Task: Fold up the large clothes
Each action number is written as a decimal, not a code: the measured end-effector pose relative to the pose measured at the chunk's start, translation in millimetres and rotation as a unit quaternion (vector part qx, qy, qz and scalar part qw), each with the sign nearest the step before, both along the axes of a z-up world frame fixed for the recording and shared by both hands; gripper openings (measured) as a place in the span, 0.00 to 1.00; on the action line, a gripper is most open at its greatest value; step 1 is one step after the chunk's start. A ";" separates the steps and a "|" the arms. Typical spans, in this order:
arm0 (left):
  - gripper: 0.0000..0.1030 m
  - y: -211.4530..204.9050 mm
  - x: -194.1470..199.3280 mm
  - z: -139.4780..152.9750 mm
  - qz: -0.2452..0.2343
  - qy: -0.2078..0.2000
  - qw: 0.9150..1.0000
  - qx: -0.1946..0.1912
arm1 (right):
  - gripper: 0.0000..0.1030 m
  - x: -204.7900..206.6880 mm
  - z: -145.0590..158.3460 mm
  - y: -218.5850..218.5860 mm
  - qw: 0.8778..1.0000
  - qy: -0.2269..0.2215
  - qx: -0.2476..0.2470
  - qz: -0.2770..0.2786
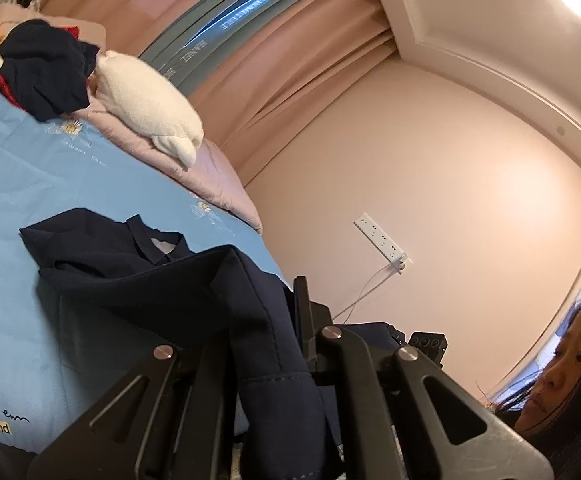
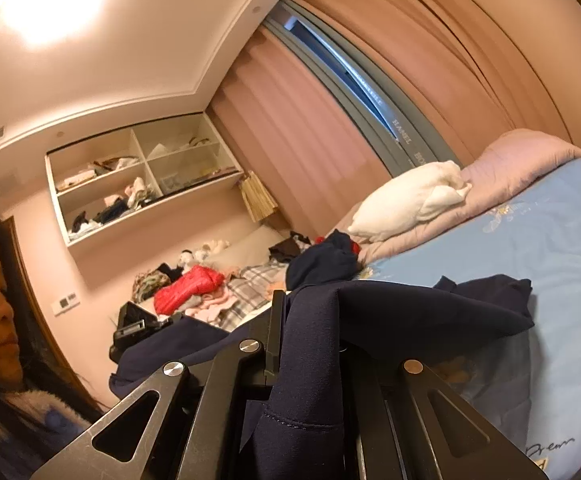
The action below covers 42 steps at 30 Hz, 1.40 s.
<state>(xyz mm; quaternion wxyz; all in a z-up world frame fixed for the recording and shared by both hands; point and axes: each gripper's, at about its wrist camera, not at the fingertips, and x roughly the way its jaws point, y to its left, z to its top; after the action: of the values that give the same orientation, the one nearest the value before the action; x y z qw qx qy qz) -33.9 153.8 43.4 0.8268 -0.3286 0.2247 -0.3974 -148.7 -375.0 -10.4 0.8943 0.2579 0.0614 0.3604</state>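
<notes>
A large navy garment with a collar lies partly spread on the light blue bed sheet. Its near edge is lifted off the bed. My left gripper is shut on that edge, and the cloth drapes over its fingers and hides one of them. In the right wrist view the same navy garment stretches from the sheet up to my right gripper. That gripper is shut on another part of the lifted edge, with a stitched hem hanging down between the jaws.
A heap of dark and red clothes, a white plush pillow and a pink quilt lie at the bed's far side. More clothes with a red jacket lie below wall shelves. The person's head is close by.
</notes>
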 end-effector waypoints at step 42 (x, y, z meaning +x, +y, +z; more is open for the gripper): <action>0.08 8.1 150.4 -52.8 0.083 0.129 0.988 -0.004 | 0.07 127.1 -34.2 -39.2 0.978 0.174 0.076 -0.083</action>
<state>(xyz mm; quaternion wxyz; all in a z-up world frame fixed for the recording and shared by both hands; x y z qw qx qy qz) 116.5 161.8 -9.4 0.8196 -0.3980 0.2999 -0.2826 -21.6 -414.2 -44.6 0.8747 0.3880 0.1671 0.2376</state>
